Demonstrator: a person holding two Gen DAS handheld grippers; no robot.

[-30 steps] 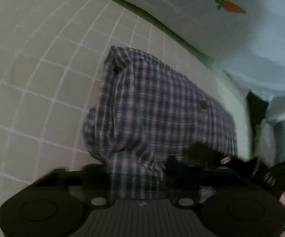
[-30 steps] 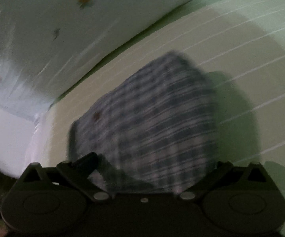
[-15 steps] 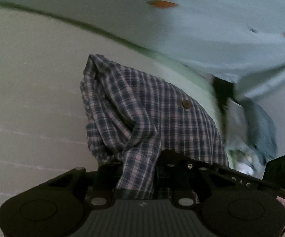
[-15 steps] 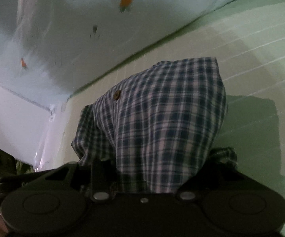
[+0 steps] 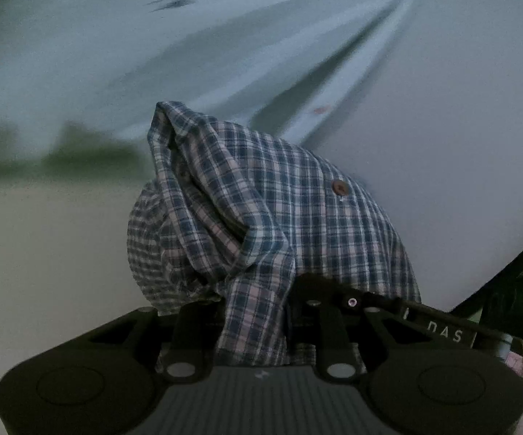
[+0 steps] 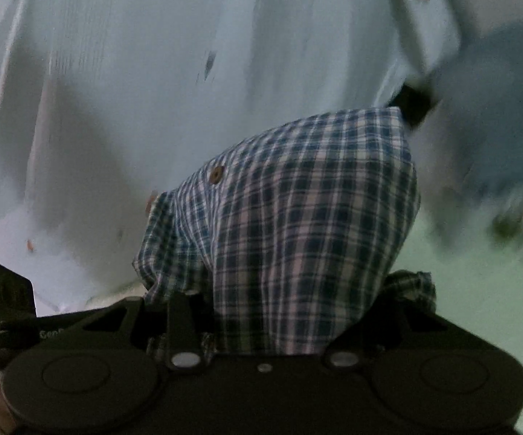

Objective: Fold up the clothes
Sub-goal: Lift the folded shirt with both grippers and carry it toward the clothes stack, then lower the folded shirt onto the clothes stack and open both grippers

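Observation:
A blue and white plaid shirt [image 5: 283, 217] with a brown button hangs folded over both grippers, lifted off the green bed surface. My left gripper [image 5: 258, 322] is shut on a bunched edge of it. In the right wrist view the same plaid shirt [image 6: 308, 224] drapes over my right gripper [image 6: 265, 326], which is shut on its near edge; the fingertips are hidden under the cloth. The other gripper's black body shows at the edge of each view, close by.
A pale blue sheet with small carrot prints [image 5: 189, 43] fills the background, also in the right wrist view [image 6: 134, 90]. The light green bed surface [image 5: 44, 235] lies below. A blue-grey garment [image 6: 508, 116] lies blurred at the right.
Both grippers have lifted and tilted upward with the shirt; the green gridded surface has dropped out of view and the carrot sheet now fills the background. Both grips have held.

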